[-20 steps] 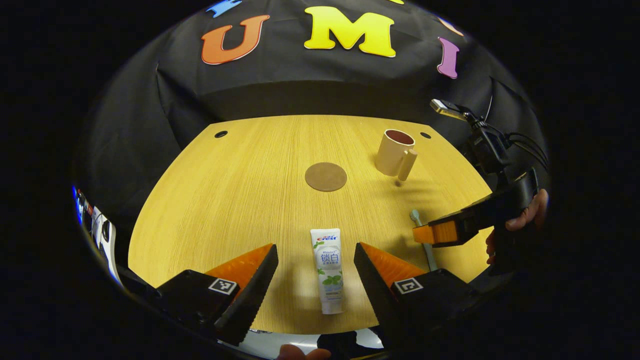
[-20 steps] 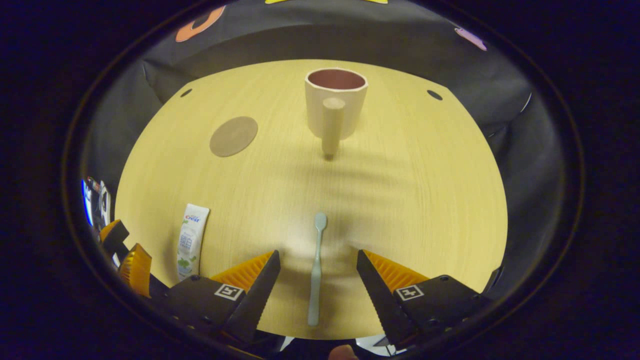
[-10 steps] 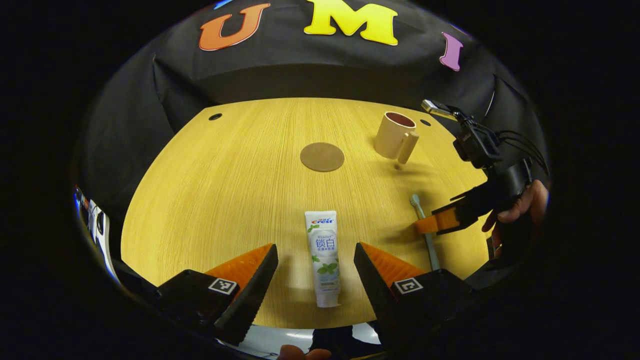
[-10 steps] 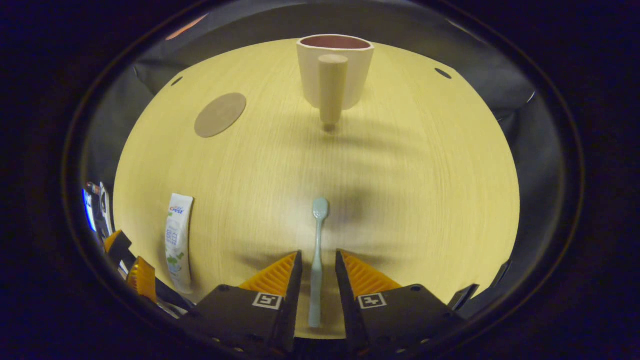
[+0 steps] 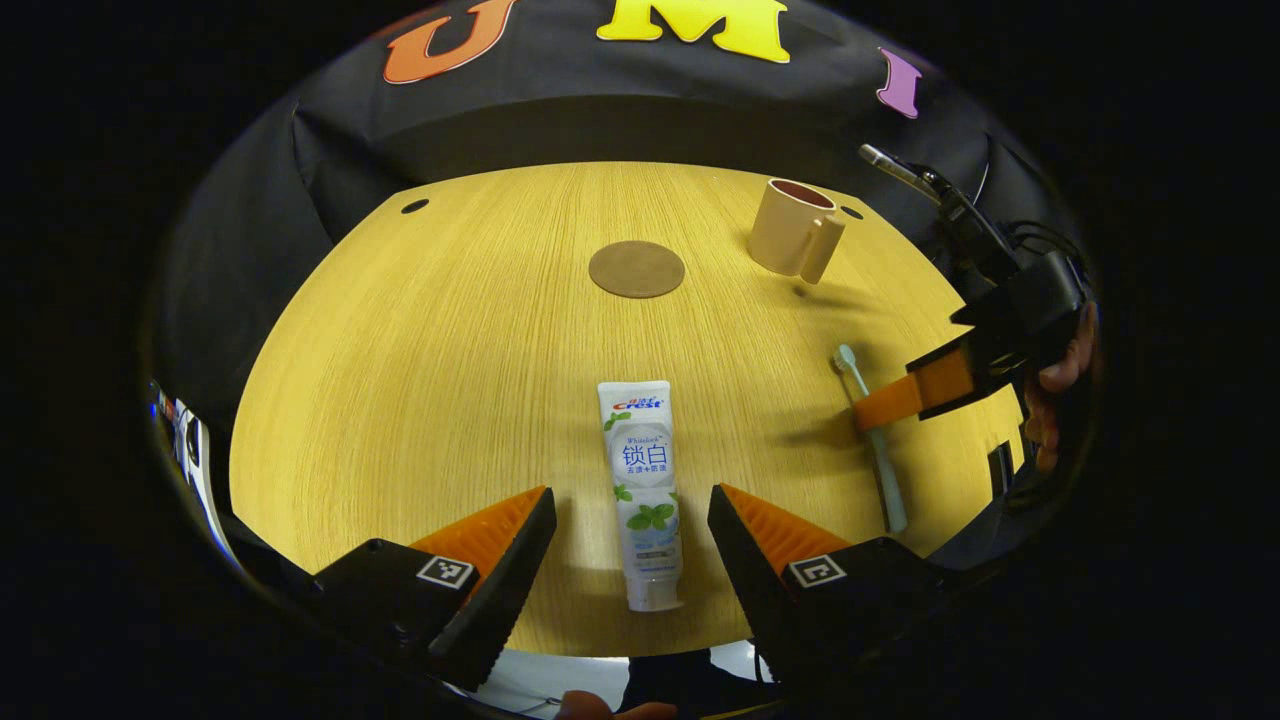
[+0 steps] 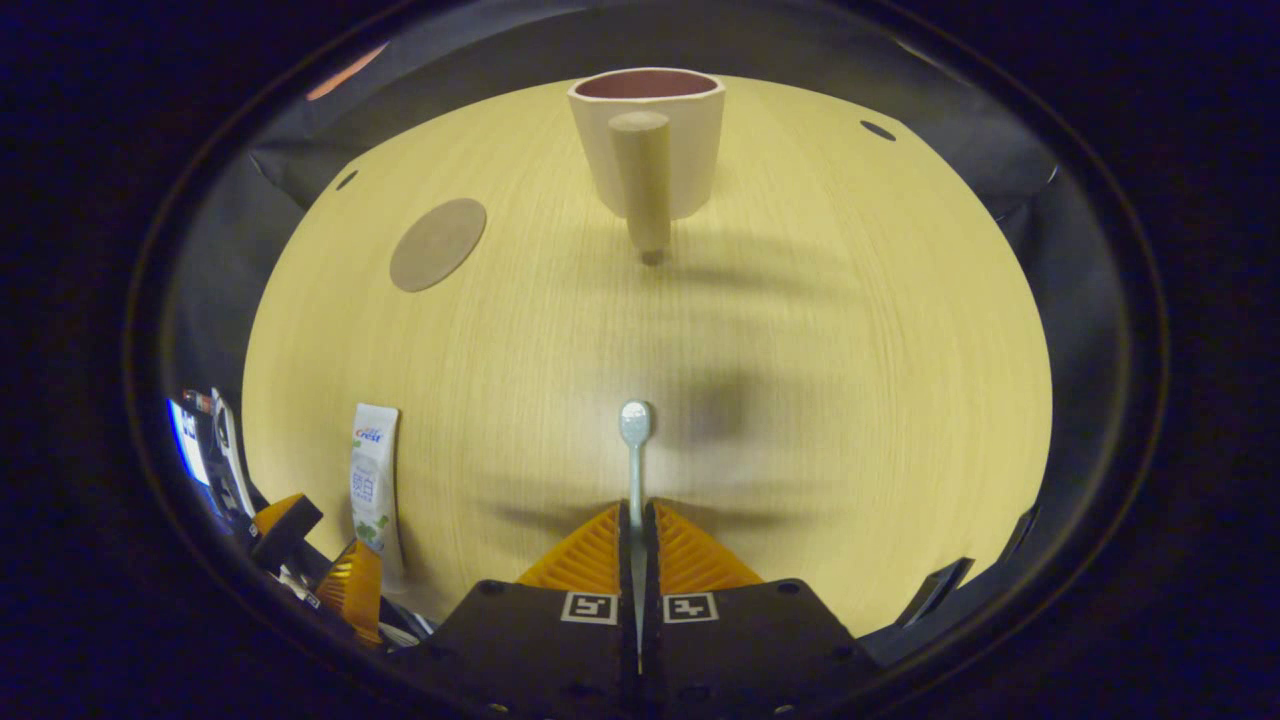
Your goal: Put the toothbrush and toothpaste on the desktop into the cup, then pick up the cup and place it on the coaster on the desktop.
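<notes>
With its 2 fingers pinched on the handle, the right gripper (image 6: 636, 520) has the toothbrush (image 6: 634, 440), head aimed at the far cup (image 6: 650, 135) for the drop. The left gripper (image 5: 632, 535) gapes wide astride the near toothpaste (image 5: 642, 480), ready to close. Coaster (image 5: 637, 269) waits left of the cup.

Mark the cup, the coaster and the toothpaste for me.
cup (image 6: 655, 140), right gripper view, front wall beside the handle.
coaster (image 5: 636, 269), left gripper view, middle of the disc.
toothpaste (image 5: 642, 470), left gripper view, middle of the tube.
</notes>
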The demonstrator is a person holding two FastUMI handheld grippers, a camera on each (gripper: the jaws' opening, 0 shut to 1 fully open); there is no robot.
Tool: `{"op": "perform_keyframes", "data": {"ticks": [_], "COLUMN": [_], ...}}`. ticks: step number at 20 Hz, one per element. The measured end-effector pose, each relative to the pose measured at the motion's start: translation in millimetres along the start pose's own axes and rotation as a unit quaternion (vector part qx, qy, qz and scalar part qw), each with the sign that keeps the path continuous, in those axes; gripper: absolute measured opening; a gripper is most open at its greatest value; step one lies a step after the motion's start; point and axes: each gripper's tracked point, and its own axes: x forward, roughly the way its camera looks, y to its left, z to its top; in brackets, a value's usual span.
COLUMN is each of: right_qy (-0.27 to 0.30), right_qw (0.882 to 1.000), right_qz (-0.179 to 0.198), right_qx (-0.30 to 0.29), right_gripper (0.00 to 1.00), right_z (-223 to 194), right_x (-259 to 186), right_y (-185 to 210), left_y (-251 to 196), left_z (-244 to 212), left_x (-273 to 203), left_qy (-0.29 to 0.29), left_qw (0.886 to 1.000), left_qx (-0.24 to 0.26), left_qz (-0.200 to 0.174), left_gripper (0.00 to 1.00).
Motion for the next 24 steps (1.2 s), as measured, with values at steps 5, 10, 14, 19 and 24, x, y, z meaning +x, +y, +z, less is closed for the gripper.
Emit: {"op": "perform_keyframes", "data": {"ticks": [5, 10, 14, 19, 24], "right_qy": [-0.026, -0.047, -0.058, -0.066, -0.077], "right_qw": [1.000, 0.999, 0.998, 0.998, 0.997], "right_qz": [0.008, 0.008, 0.007, 0.012, 0.019], "right_qx": [0.003, 0.007, 0.004, 0.008, 0.014], "right_gripper": [0.02, 0.02, 0.02, 0.02, 0.02], "right_z": [7, 13, 15, 12, 13], "right_x": [-15, -30, -37, -48, -60], "right_y": [-1, -5, -6, -7, -8], "left_y": [2, 1, 2, 4, 6], "left_z": [-10, -19, -21, -18, -16], "left_x": [7, 12, 18, 22, 24], "left_qy": [-0.002, 0.005, 0.009, 0.010, 0.014], "left_qw": [1.000, 1.000, 1.000, 1.000, 1.000], "left_qx": [0.005, 0.000, -0.002, 0.004, 0.013], "left_qz": [0.007, 0.004, 0.006, 0.010, 0.013], "left_gripper": [0.98, 0.96, 0.86, 0.76, 0.65]}}
